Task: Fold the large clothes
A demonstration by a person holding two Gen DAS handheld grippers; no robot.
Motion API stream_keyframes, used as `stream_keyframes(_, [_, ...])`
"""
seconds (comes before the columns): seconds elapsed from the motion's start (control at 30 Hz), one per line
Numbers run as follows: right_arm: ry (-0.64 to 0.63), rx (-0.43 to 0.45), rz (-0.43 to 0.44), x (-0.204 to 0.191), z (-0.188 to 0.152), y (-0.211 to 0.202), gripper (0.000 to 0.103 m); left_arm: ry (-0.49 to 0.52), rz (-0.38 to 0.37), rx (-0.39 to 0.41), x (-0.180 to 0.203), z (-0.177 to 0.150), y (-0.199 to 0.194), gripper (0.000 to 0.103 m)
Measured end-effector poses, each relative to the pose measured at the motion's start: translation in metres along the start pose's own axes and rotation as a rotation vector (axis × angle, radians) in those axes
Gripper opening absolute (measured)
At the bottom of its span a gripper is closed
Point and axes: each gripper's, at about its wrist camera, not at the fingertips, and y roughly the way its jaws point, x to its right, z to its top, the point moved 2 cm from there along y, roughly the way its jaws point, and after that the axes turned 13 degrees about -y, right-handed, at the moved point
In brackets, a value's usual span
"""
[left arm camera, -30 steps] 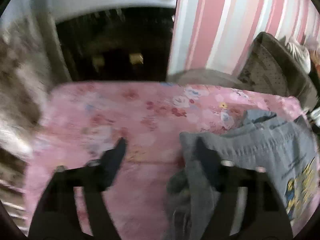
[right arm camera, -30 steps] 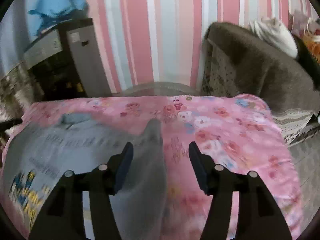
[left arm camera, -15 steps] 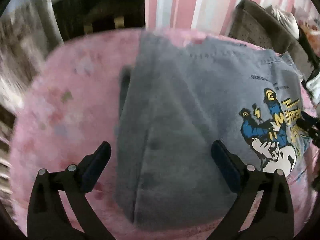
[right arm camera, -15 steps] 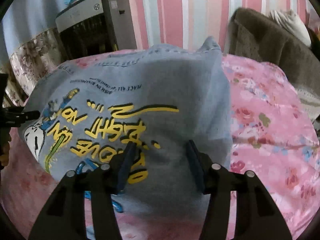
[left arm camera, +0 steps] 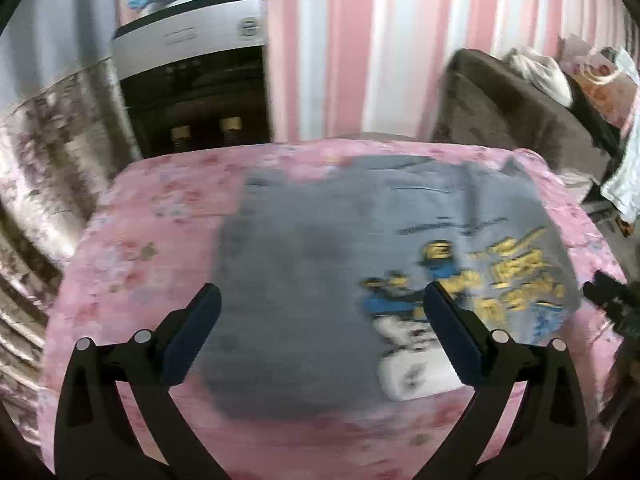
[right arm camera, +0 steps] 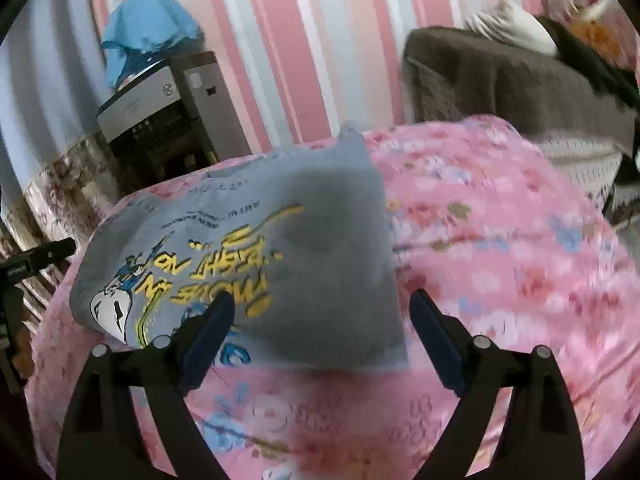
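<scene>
A grey T-shirt (left arm camera: 320, 264) with a yellow, blue and white cartoon print lies folded flat on the pink floral bedspread (left arm camera: 152, 248). It also shows in the right wrist view (right arm camera: 288, 256), print side up. My left gripper (left arm camera: 320, 312) is open and empty, held above the shirt's near edge. My right gripper (right arm camera: 320, 316) is open and empty, above the shirt's near right corner. The right gripper's tip shows at the right edge of the left wrist view (left arm camera: 608, 296).
A grey appliance (left arm camera: 192, 76) with a blue cloth (right arm camera: 148, 36) on top stands behind the bed by the pink striped wall. A brown sofa (right arm camera: 512, 76) with clothes on it stands at the right. A floral curtain (left arm camera: 44, 152) hangs at the left.
Both grippers have let go of the shirt, opened wide and pulled back. The shirt, lifted and carried over a second ago, now lies folded flat on the bedspread.
</scene>
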Motion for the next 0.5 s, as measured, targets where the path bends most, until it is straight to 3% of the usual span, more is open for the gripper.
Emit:
stream_keyframes(0.17, [0.047, 0.027, -0.023, 0.006, -0.015, -0.007, 0.089, 0.024, -0.064, -0.009, 0.051, -0.020, 0.004, 0.100])
stream_keyframes(0.27, [0.084, 0.017, 0.006, 0.006, -0.023, -0.008, 0.089, 0.036, -0.088, -0.019, 0.071, -0.029, 0.008, 0.100])
stream_keyframes(0.5, [0.061, -0.005, -0.009, 0.003, -0.032, 0.000, 0.089, 0.074, -0.063, -0.052, 0.097, -0.045, 0.030, 0.099])
